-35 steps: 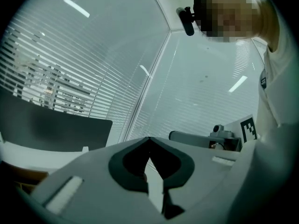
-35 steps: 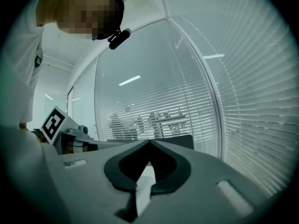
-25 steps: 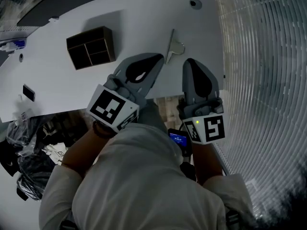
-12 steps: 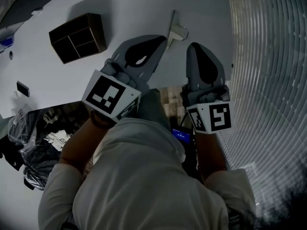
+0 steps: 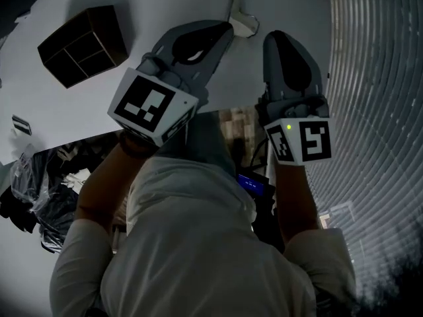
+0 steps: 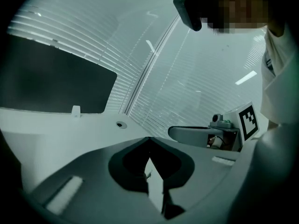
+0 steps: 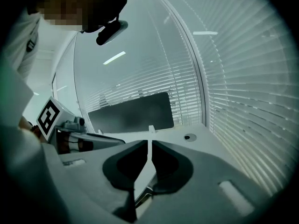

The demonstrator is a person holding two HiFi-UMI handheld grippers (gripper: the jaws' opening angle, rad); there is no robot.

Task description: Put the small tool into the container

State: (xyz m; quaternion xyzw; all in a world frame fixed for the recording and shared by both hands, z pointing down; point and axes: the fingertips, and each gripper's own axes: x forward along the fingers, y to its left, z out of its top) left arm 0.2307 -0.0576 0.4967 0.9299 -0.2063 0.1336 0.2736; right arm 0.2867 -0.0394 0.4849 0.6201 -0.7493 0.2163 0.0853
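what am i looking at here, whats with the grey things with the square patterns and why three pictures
A person holds a two-jaw gripper in each hand; the patterned cubes are part of them. One picture comes from a camera on the person's head, the other two from cameras on the grippers. The left gripper and right gripper are both shut and empty. On the white table lie a small pale tool just beyond them and a dark divided container further left.

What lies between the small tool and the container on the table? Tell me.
Nothing visible on the table does. The container sits left of the small tool, with bare white surface between them. Only the left tool, its tips beside the small tool, overlaps that stretch in the head view.
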